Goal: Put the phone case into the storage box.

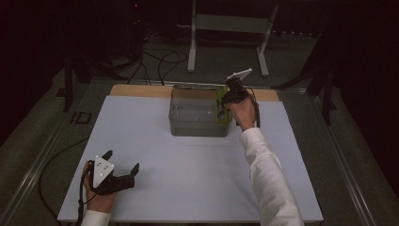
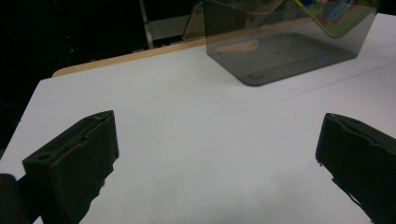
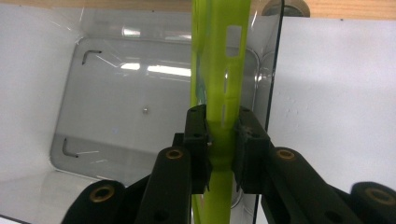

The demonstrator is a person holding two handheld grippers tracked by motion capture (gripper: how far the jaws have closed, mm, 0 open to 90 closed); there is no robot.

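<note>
A flat lime-green packet (image 1: 220,105) with colourful print hangs upright at the right end of a clear grey plastic bin (image 1: 188,123). My right gripper (image 1: 229,98) is shut on it from above. In the right gripper view the black jaws (image 3: 223,135) pinch the packet (image 3: 218,70) edge-on, just inside the bin's right wall, over the bin's bare floor (image 3: 116,116). My left gripper (image 1: 123,160) rests open near the table's front left corner, nothing between its fingers. The left gripper view has its jaws (image 2: 217,154) wide apart, with the bin (image 2: 280,60) and the packet (image 2: 341,16) far off.
The white tabletop (image 1: 188,179) spreads between the bin and the left gripper. A wooden strip (image 1: 136,90) runs along its far edge. Beyond it, a white stand (image 1: 226,28) and cables (image 1: 164,61) lie on the dark floor.
</note>
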